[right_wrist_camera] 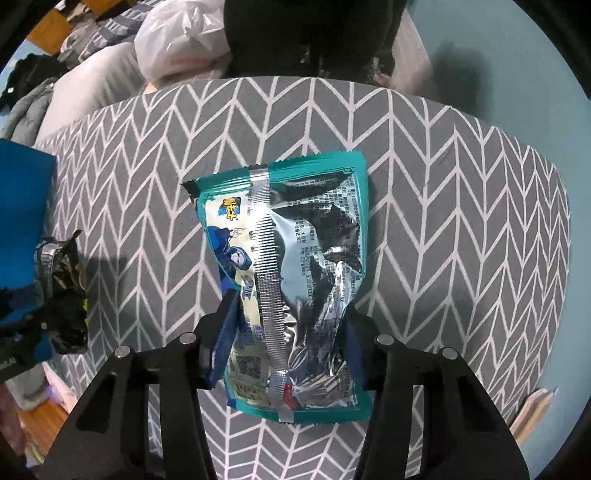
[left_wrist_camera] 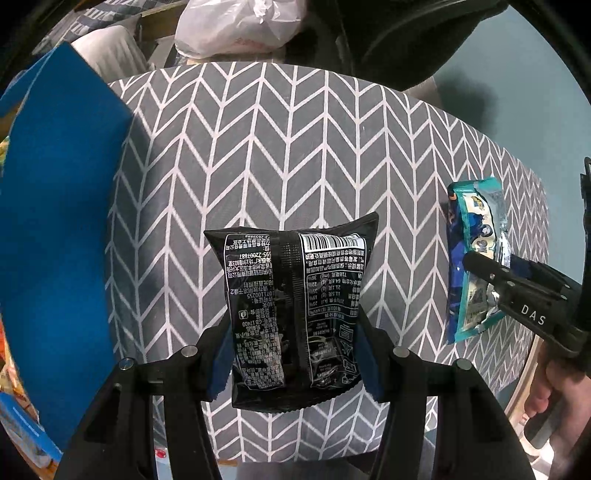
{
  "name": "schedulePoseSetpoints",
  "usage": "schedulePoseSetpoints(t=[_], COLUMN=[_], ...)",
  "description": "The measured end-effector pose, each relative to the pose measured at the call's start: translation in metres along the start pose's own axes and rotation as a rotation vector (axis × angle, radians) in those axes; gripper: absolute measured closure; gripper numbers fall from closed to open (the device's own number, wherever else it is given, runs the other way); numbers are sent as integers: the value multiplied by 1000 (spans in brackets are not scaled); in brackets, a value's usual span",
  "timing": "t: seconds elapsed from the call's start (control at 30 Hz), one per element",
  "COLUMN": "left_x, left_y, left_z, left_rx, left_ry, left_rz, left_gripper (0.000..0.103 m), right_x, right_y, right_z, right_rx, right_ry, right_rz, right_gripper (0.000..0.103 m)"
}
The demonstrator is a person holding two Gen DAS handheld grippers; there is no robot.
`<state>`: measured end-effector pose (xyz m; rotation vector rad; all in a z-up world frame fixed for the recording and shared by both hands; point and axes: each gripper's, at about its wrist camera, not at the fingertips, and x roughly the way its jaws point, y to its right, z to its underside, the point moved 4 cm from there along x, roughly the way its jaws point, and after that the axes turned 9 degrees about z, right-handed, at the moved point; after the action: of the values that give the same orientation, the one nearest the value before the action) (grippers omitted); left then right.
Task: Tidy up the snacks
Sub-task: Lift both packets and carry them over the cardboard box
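My left gripper (left_wrist_camera: 293, 354) is shut on a black snack packet (left_wrist_camera: 291, 295) with white print, held above the grey chevron tablecloth (left_wrist_camera: 295, 147). My right gripper (right_wrist_camera: 288, 343) is shut on a teal and silver snack packet (right_wrist_camera: 291, 266), back side up, above the same cloth. The teal packet (left_wrist_camera: 474, 254) and the right gripper also show at the right of the left wrist view. The black packet (right_wrist_camera: 64, 288) in the left gripper shows at the left edge of the right wrist view.
A blue box (left_wrist_camera: 55, 221) stands at the table's left, with colourful packets at its lower edge; it also shows in the right wrist view (right_wrist_camera: 22, 199). A white plastic bag (left_wrist_camera: 236, 26) and bedding lie beyond the table's far edge. A teal wall (right_wrist_camera: 517, 55) is on the right.
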<state>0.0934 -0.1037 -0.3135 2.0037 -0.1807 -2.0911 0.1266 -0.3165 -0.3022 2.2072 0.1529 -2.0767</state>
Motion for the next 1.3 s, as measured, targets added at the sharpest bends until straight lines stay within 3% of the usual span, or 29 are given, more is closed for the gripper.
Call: schedulePoseSetpoints(t=[0.43,0.67,0.93,1.3], left_x=[-45,-78,-119,-171], left_y=[-17,-20,-34,-88], left_z=[29,37,45,55], left_rx=[32,18,-15,-99], left_ry=[38,89,153,242], left_rz=[-10,31,46,50], left_gripper=[45,45,45,45], right_x=[-56,-84,-118,-145], right_y=[-21,-37,-75,-149], right_z=[28,28,24,-1], right_rx=[5,-18,-78,-175], right_ry=[55,83,123,182], right_rz=[-30,-60,-103,-157], right_gripper=[52,52,52,52])
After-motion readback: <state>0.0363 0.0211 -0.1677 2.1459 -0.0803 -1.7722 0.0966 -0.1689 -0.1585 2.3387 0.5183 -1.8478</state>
